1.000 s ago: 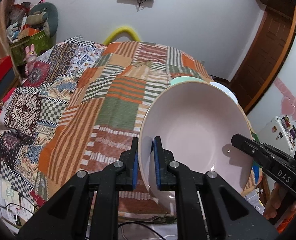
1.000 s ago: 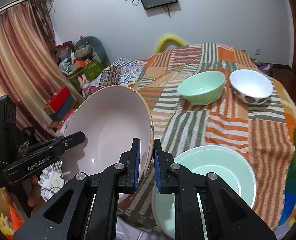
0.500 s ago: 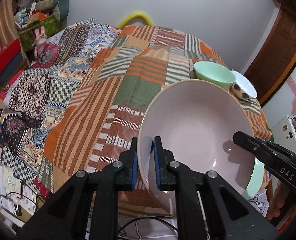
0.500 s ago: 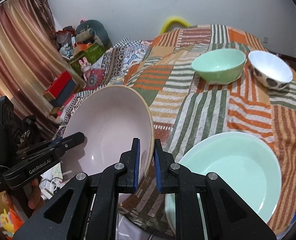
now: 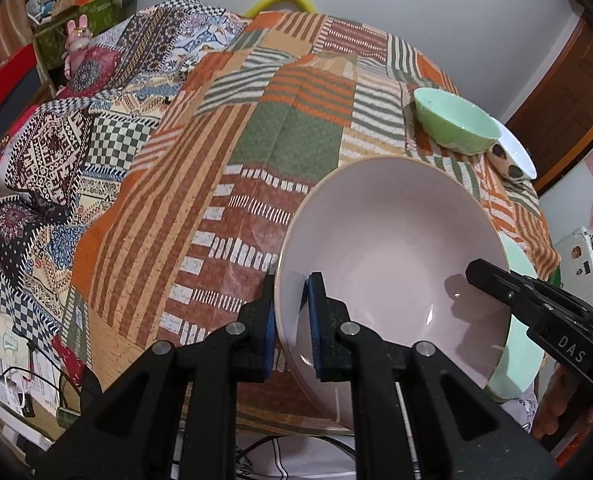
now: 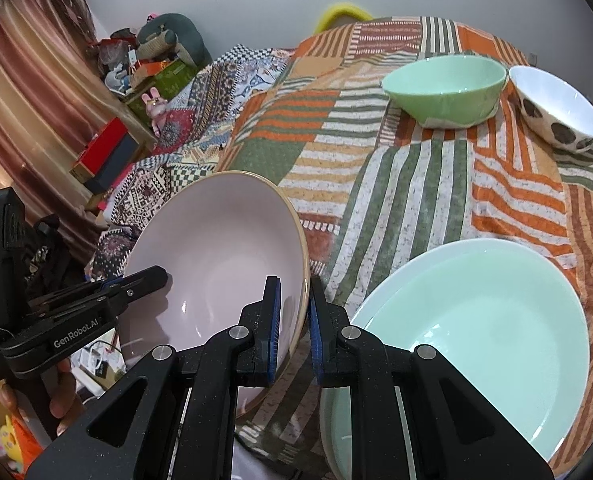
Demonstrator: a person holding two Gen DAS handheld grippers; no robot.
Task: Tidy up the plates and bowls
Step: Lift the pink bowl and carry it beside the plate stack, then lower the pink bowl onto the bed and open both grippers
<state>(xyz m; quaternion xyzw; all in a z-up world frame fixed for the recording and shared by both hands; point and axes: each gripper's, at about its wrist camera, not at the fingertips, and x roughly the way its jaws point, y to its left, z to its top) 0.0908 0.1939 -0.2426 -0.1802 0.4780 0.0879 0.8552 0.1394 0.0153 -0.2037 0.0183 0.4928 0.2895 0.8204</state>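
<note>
A large pink bowl with a tan rim is held between both grippers above the near edge of the table; it also shows in the right wrist view. My left gripper is shut on its left rim. My right gripper is shut on its right rim. A mint green plate lies on the table just right of the bowl, partly under it in the left wrist view. A green bowl and a white spotted bowl stand at the far right.
The table carries a striped patchwork cloth. A patterned bedspread lies to the left, with boxes and toys beyond. Cables and papers lie on the floor below the table's edge.
Both grippers with the pink bowl have tilted down and moved closer to the table. The green plate and far bowls now show larger and nearer.
</note>
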